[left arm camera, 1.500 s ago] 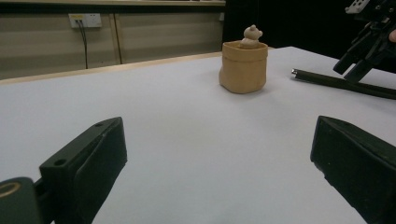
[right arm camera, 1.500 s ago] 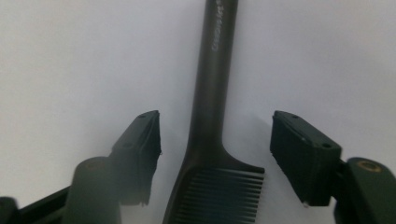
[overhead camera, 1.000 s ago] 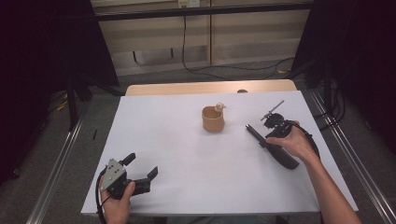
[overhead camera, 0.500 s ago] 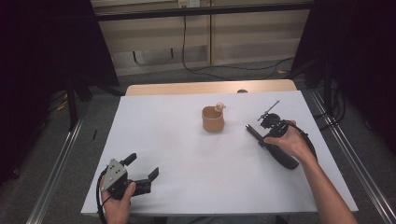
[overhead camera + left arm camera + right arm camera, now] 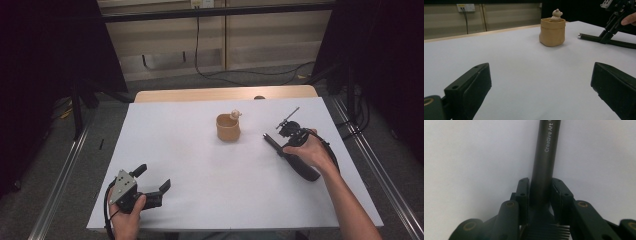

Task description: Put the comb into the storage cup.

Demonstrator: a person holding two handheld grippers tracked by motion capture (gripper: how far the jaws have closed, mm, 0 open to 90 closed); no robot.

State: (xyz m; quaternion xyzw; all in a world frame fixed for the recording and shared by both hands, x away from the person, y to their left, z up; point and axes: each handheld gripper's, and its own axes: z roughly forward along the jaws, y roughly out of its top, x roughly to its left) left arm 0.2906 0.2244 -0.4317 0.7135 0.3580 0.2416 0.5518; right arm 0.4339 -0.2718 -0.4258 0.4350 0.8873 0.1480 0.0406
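A long dark rod, printed "Creative Art", lies on the white table at the right. My right gripper stands over it, and in the right gripper view its jaws have just been closing and now press on the rod from both sides. A tan pouch with a small bear figure poking out of its top stands at the table's middle back. Near the front left corner my left gripper rests open, pointing toward the pouch, with nothing between its fingers.
A wooden strip borders the table's far edge. Metal rails run along the floor on both sides, and a black cable lies on the floor behind. The rod and the right gripper appear at the right of the left gripper view.
The right gripper's jaws have drawn in onto the rod. Both hands have stayed where they were.
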